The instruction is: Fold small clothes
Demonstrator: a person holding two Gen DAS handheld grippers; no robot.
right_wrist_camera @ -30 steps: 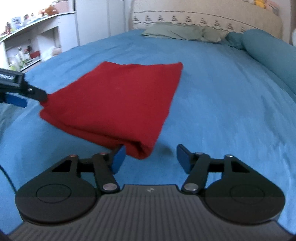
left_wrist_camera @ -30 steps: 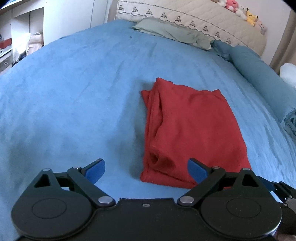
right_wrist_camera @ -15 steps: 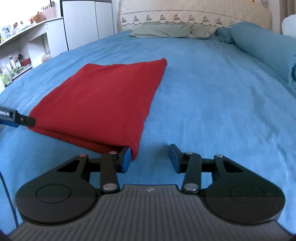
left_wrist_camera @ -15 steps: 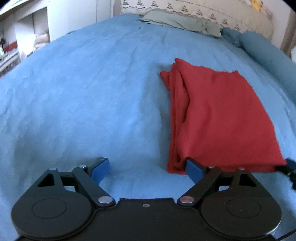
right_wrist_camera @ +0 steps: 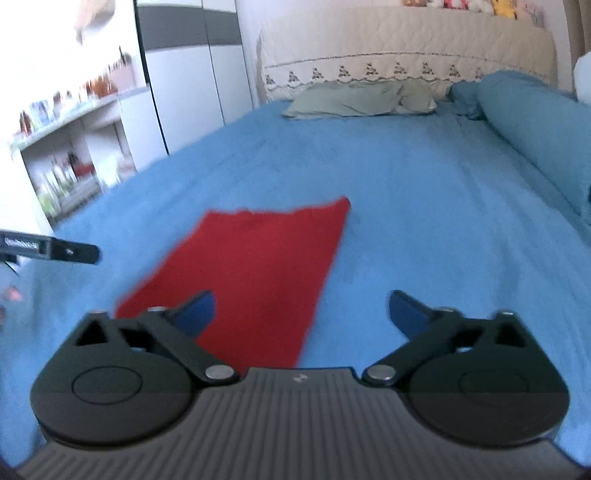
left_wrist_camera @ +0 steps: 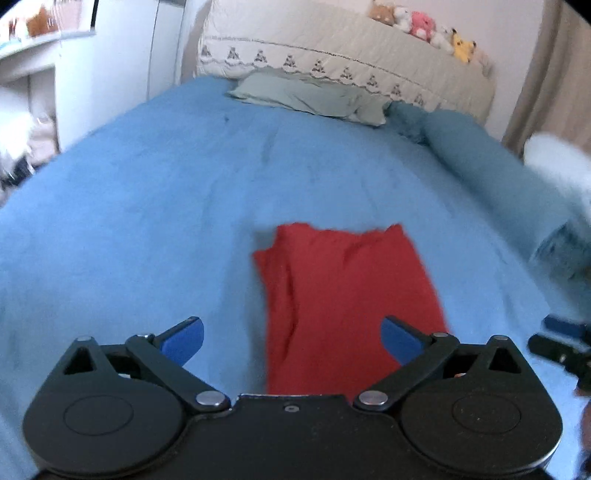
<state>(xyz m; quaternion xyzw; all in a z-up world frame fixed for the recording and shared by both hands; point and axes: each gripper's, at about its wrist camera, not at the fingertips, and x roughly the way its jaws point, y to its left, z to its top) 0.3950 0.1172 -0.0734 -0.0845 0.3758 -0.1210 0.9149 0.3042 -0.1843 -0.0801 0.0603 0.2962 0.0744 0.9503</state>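
Observation:
A red garment [left_wrist_camera: 347,295] lies folded flat on the blue bedspread [left_wrist_camera: 147,206]. It also shows in the right wrist view [right_wrist_camera: 266,266]. My left gripper [left_wrist_camera: 291,339] is open and empty, raised above the garment's near end. My right gripper [right_wrist_camera: 301,314] is open and empty above the garment's near right edge. The right gripper's tip shows at the right edge of the left wrist view [left_wrist_camera: 561,336]. The left gripper's tip shows at the left of the right wrist view [right_wrist_camera: 55,251].
A grey-green pillow [left_wrist_camera: 306,96] and a quilted beige headboard [left_wrist_camera: 351,55] with plush toys [left_wrist_camera: 424,26] stand at the far end. A long teal bolster [left_wrist_camera: 491,166] runs along the right side. White shelves [right_wrist_camera: 66,155] and a wardrobe [right_wrist_camera: 192,74] stand left of the bed.
Both grippers have lifted and pulled back from the garment's near edge. The right gripper has opened wider. The garment stays flat on the bed.

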